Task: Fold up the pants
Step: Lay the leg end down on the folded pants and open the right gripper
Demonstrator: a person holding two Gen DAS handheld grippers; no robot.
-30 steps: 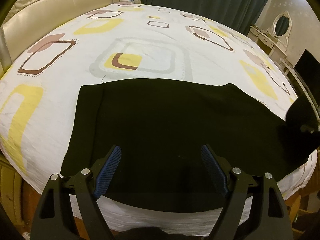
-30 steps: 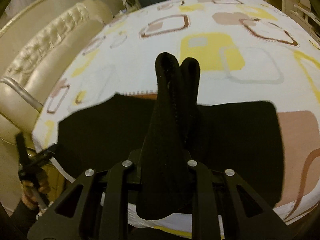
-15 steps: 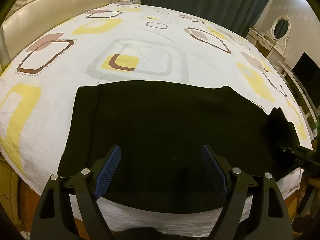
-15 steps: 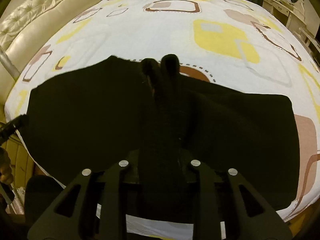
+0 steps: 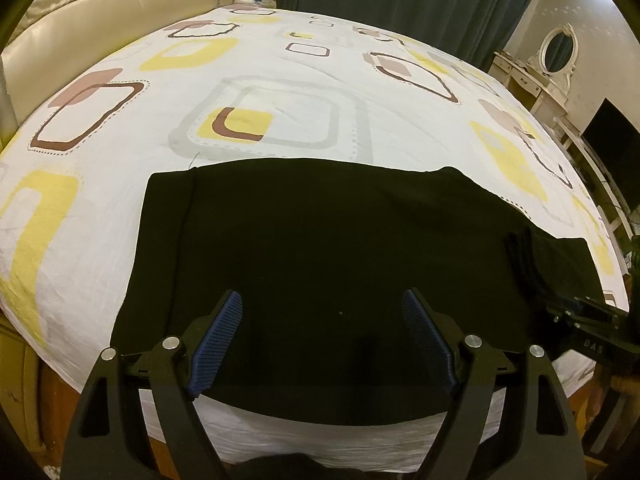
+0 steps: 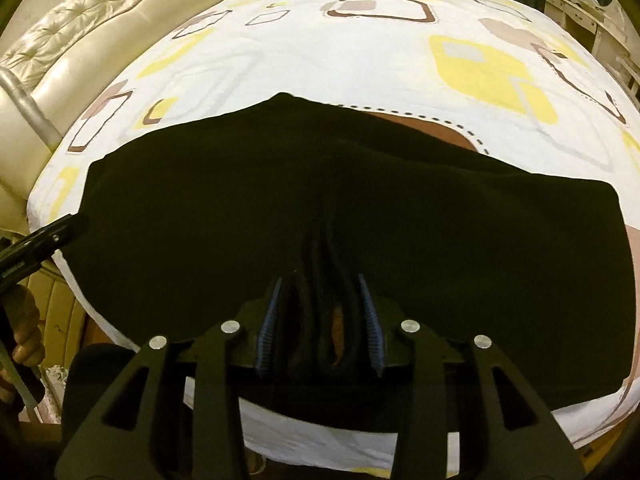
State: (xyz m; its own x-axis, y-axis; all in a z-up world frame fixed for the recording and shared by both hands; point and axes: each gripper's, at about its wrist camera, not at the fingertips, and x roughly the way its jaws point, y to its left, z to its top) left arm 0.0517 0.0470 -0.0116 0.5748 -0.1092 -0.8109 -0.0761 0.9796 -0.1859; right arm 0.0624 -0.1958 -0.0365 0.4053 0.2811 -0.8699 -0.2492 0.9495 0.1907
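Note:
Black pants [image 5: 320,240] lie flat across the near part of the bed, folded into a wide dark band. My left gripper [image 5: 322,295] hovers open over their near edge, with nothing between its blue pads [image 5: 218,336]. The right gripper [image 6: 319,280] is at the pants' [image 6: 320,200] right end, and its jaws are opening. A bunched fold of black cloth [image 6: 316,264] sits loose between its blue pads [image 6: 370,320]. In the left wrist view the right gripper [image 5: 576,312] shows at the far right, low on the cloth.
The patterned white bed sheet [image 5: 280,80] stretches away beyond the pants. A cream padded headboard [image 5: 100,8] rises at the left, a dark curtain [image 5: 400,0] at the back. A white dresser with a mirror [image 5: 556,48] and a dark screen [image 5: 608,136] stand at the right.
The right gripper came down and laid the raised fold of cloth onto the pants, and its jaws have parted so the blue pads show. The left gripper stayed put.

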